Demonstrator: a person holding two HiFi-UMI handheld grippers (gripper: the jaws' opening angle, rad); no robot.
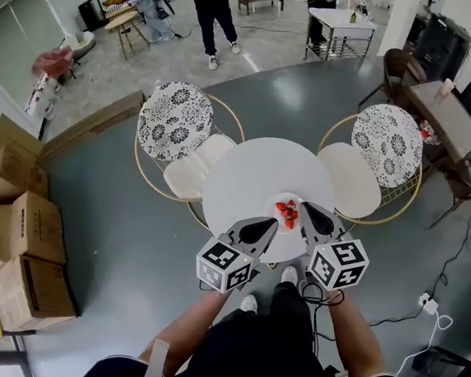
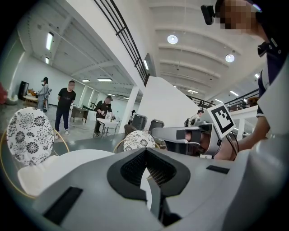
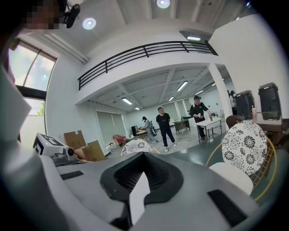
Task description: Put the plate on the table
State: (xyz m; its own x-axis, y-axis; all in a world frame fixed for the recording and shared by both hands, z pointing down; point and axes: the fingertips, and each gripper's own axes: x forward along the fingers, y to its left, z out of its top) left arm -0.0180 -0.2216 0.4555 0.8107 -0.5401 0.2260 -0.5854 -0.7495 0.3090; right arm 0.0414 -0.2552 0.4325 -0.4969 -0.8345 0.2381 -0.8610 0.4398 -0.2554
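Observation:
A white plate (image 1: 291, 228) carrying red strawberries (image 1: 287, 213) is at the near edge of the round white table (image 1: 253, 173). I cannot tell whether it rests on the top or hangs just above it. My left gripper (image 1: 270, 226) is shut on the plate's left rim, and my right gripper (image 1: 305, 211) is shut on its right rim. In the left gripper view the rim shows as a thin white sliver (image 2: 145, 189) between the dark pads. The right gripper view shows the same kind of sliver (image 3: 137, 198). The rest of the plate is hidden in both gripper views.
Two wire chairs with patterned backs and cream cushions stand behind the table, one on the left (image 1: 176, 121) and one on the right (image 1: 387, 142). Cardboard boxes (image 1: 23, 242) are stacked on the floor at the left. A cable and plug (image 1: 428, 306) lie at the right. People stand far back.

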